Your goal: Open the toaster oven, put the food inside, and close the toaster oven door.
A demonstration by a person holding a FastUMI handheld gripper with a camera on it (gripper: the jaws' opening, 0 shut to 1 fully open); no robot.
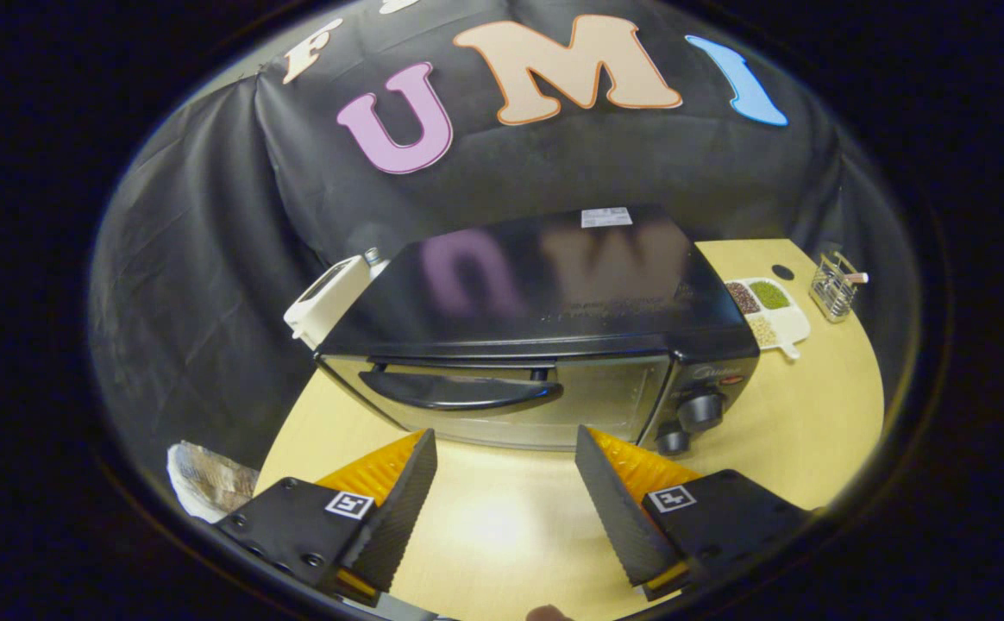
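The toaster oven sits mid-desk at twelve o'clock from the gripper, door shut, its curved black handle facing the fingers, likely so it can be pulled down from the front. It is glossy black on top, with a glass front and two knobs at two o'clock. The fingers stand wide apart, holding nothing, above the pale desk. A wrapped item, perhaps the food, lies at nine o'clock.

toaster oven labels, illegible (too small)
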